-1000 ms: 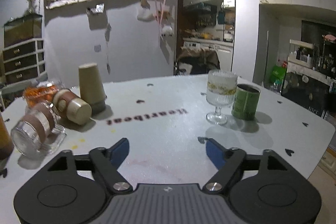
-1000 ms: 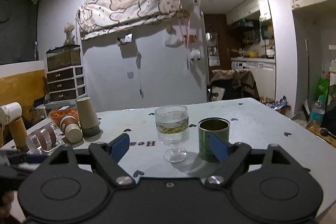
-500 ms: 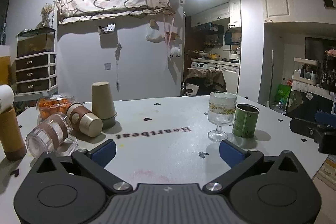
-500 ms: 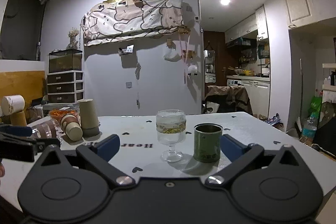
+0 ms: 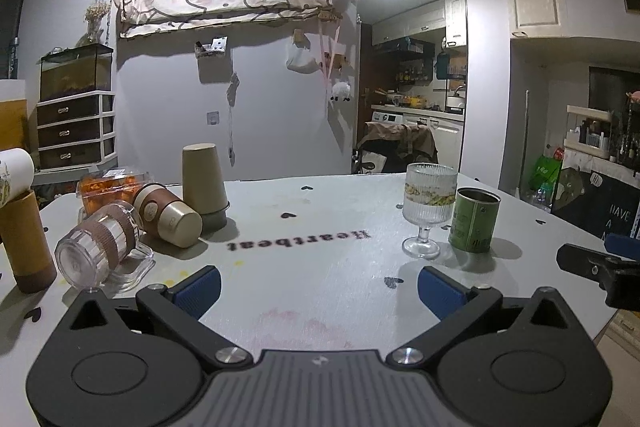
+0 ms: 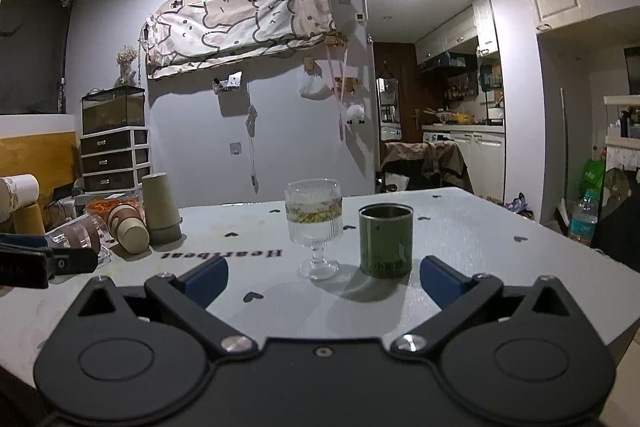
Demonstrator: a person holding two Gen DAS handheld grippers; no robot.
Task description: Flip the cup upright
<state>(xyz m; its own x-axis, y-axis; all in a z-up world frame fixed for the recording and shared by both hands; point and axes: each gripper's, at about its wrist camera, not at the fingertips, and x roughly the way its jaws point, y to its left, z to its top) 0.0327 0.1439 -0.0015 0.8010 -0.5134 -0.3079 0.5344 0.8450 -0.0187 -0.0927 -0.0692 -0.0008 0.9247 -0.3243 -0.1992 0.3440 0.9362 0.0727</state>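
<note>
Left wrist view: my left gripper (image 5: 318,285) hovers spread wide and empty over the table (image 5: 320,227). Left of the "Heartbeat" lettering (image 5: 298,241), a tan paper cup (image 5: 203,187) stands upside down; two more cups lie toppled beside it. My right gripper (image 6: 322,277), equally wide and empty, faces a stemmed glass (image 6: 315,227) and green can (image 6: 386,241).

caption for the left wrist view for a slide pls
Open left gripper faces two tipped cups, an inverted paper cup, and an upright goblet.
</note>
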